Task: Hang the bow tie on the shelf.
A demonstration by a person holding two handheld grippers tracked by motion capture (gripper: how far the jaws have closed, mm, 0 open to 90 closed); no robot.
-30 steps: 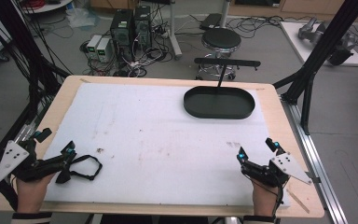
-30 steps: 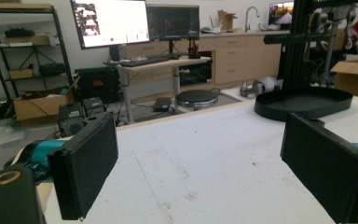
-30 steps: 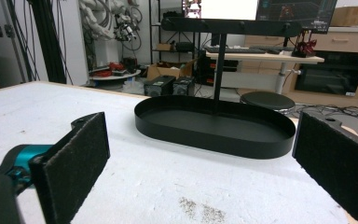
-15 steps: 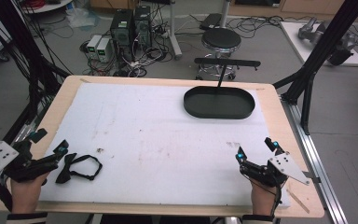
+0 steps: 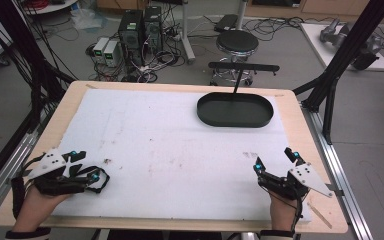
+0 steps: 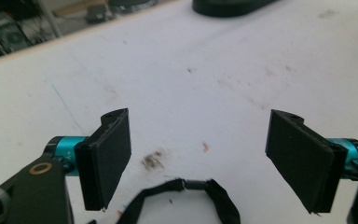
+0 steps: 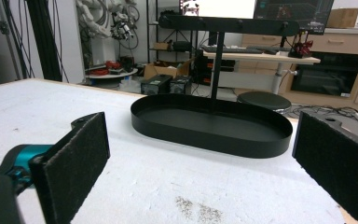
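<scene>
The left gripper (image 5: 87, 172) has reached the black strap (image 6: 186, 198) at the table's near left, jaws spread and just closing around it (not yet pinching). The lift and the trip to the black tray (image 5: 235, 110) remain; the right gripper (image 5: 275, 167) waits, jaws spread, holding nothing.

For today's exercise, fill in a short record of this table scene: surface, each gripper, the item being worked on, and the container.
surface: white mat on a wooden table
left gripper: jaws apart, just been closing, black strap loop between them, pads not on it
right gripper: jaws open, nothing between them
worked item: black strap loop, lying on the mat
container: black oval tray, far right, nothing visible inside
</scene>
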